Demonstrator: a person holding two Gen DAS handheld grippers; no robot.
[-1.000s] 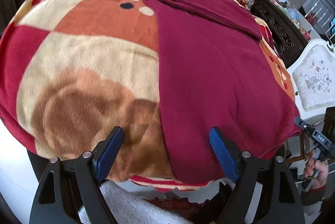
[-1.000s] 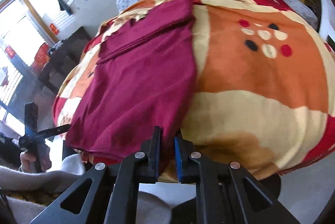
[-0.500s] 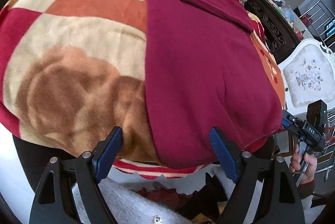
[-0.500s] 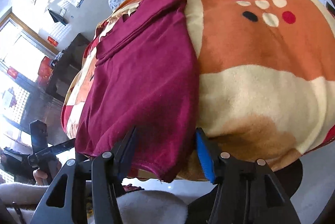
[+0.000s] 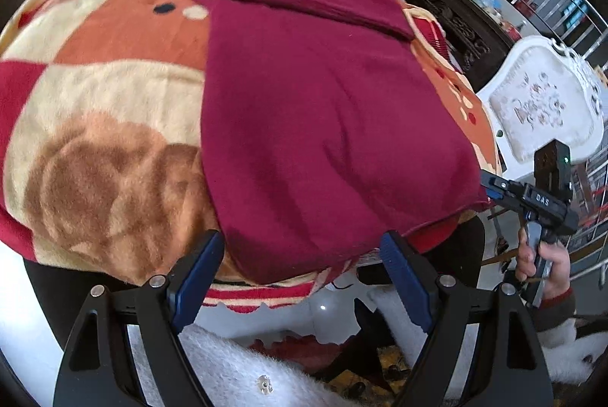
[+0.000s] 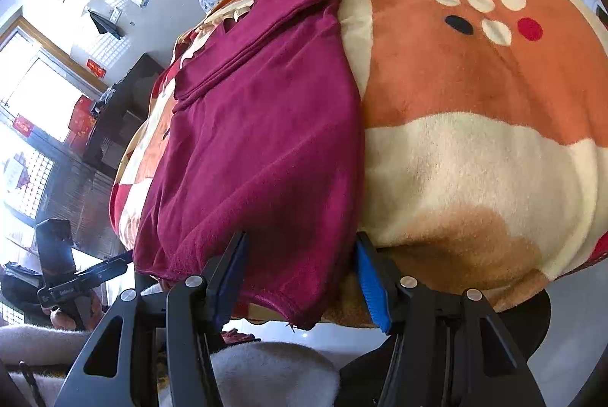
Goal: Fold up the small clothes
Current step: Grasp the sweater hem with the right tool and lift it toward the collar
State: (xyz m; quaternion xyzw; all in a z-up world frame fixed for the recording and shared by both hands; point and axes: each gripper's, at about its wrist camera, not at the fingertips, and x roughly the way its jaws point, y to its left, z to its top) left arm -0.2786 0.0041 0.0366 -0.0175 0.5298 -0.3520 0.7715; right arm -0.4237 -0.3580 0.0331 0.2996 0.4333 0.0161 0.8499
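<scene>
garment (image 5: 323,125) on blanket (image 5: 114,84) | folded band at far end | hem overhanging near edge

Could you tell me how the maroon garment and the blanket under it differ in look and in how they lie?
The maroon garment is one plain colour; the blanket is patterned in orange, cream and red. The garment lies folded, a band doubled over at its far end; the blanket is spread out under it, draping over the edge. Both look soft.

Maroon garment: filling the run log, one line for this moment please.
maroon garment: flat on blanket | left gripper: open | right gripper: open, jaws just opened
</scene>
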